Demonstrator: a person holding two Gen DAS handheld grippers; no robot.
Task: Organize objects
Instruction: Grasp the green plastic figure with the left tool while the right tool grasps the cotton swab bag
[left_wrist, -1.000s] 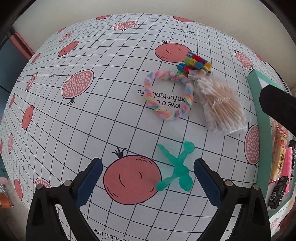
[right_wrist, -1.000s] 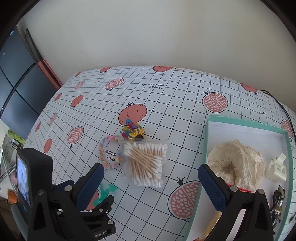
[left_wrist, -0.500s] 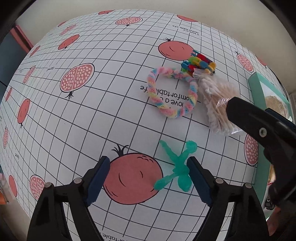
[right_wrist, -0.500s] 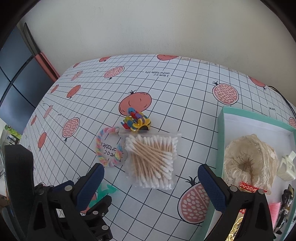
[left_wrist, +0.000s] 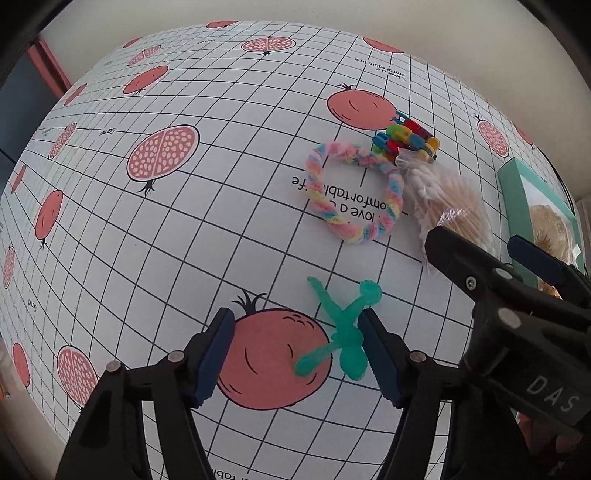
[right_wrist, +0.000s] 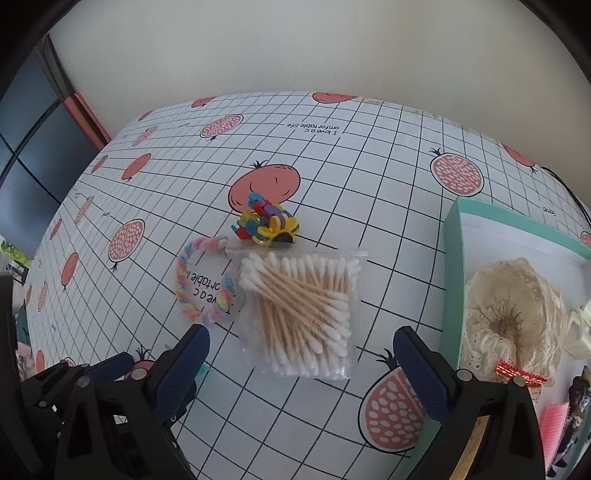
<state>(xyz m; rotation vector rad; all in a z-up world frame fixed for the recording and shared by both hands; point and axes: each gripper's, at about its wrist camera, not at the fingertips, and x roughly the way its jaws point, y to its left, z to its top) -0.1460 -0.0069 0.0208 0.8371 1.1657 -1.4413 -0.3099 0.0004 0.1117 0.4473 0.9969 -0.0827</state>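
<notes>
A green rubbery figure lies on the pomegranate-print tablecloth between the fingers of my left gripper. That gripper is open, and the figure rests against the inner side of its right finger. Farther off lie a pastel twisted ring, a pile of coloured clips and a clear bag of cotton swabs. My right gripper is open, low over the near end of the swab bag, with a finger on either side of it.
A teal box stands at the right, holding a cream lace scrunchie and small items. The left gripper's body sits close at the right gripper's lower left. A wall runs behind the table.
The left gripper's fingers have narrowed around the green figure as it moved closer. The right gripper has moved forward and down over the swab bag, coming into the left wrist view.
</notes>
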